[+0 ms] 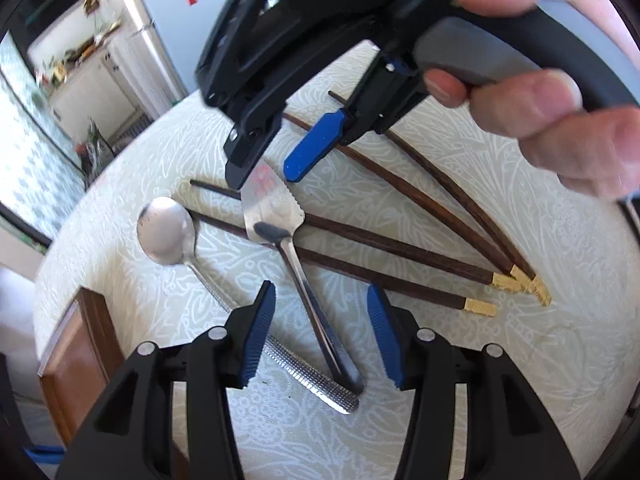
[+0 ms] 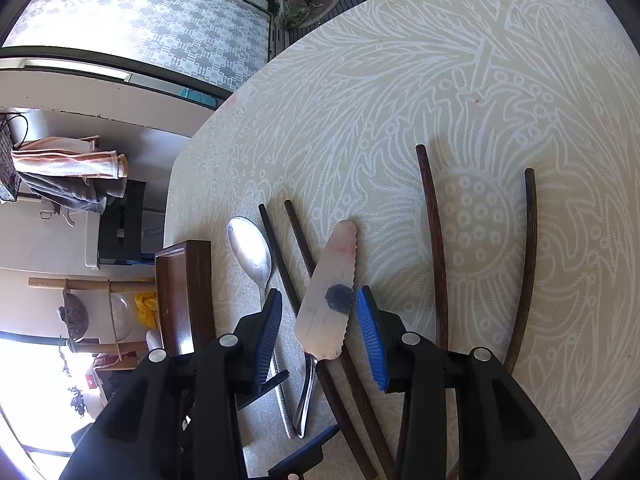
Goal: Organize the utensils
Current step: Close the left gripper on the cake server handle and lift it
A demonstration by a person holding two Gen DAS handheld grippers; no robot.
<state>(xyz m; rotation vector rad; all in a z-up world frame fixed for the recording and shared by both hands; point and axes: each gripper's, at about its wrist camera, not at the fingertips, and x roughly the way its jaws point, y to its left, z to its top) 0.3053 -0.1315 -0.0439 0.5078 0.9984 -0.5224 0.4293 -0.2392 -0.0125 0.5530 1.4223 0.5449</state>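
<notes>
A steel cake server [image 1: 272,208] lies across several dark wooden chopsticks [image 1: 400,248] with gold ends. A steel spoon [image 1: 166,232] lies to its left. My left gripper [image 1: 322,336] is open, its blue pads on either side of the server's handle and clear of it. My right gripper [image 1: 276,160], held by a hand [image 1: 540,108], hovers over the server's tip. In the right wrist view my right gripper [image 2: 320,338] is open around the server's blade [image 2: 328,280]. The spoon [image 2: 250,248] is to the left and two chopsticks [image 2: 434,240] to the right.
A cream patterned tablecloth [image 1: 480,360] covers the table. A brown wooden chair back [image 1: 80,344] stands at the table's left edge, also seen beside the spoon [image 2: 184,292]. The cloth stretches bare beyond the utensils [image 2: 400,80]. The table edge curves close on the left.
</notes>
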